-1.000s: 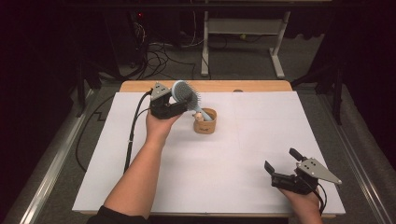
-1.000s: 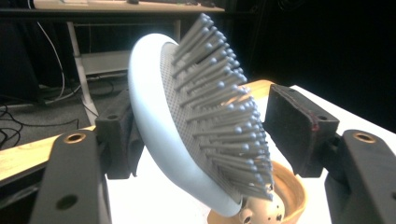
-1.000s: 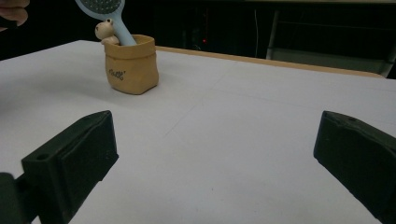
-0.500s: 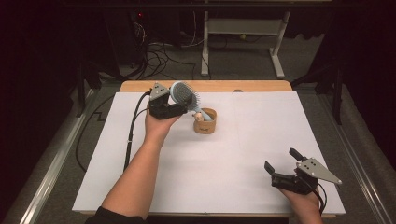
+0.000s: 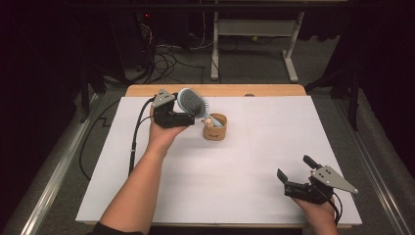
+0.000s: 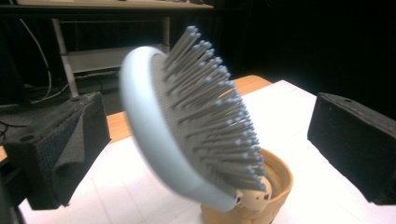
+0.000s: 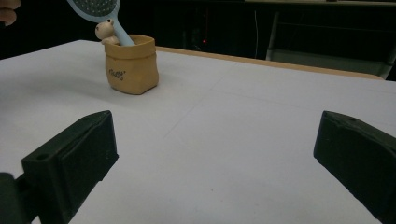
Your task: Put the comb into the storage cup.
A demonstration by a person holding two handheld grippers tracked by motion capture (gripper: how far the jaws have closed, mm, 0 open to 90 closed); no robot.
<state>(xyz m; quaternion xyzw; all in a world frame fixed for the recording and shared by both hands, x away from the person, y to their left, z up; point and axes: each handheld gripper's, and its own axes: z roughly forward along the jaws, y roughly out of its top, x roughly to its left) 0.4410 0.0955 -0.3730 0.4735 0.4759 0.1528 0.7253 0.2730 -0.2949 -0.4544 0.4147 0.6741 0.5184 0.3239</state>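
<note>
A light blue hairbrush (image 5: 192,102) with grey bristles stands handle-down in a small tan sack-shaped cup (image 5: 215,128) at the back of the white table. The cup carries a little bear figure (image 7: 105,30) on its rim. My left gripper (image 5: 188,111) is raised just left of the cup. In the left gripper view the brush head (image 6: 187,126) leans between the two wide-apart jaws and touches neither, so this gripper (image 6: 205,121) is open. My right gripper (image 5: 293,167) rests open and empty near the front right corner, with the cup (image 7: 131,64) far ahead of it.
A white sheet (image 5: 244,196) covers the table, with a wooden edge (image 5: 215,90) showing at the back. The left gripper's cable (image 5: 134,142) trails over the left side. Beyond the table are a desk frame (image 5: 254,34) and floor cables (image 5: 166,58).
The left gripper has drifted slightly back toward the person and lower. The brush head has tipped a little lower with it. The right gripper has not moved.
</note>
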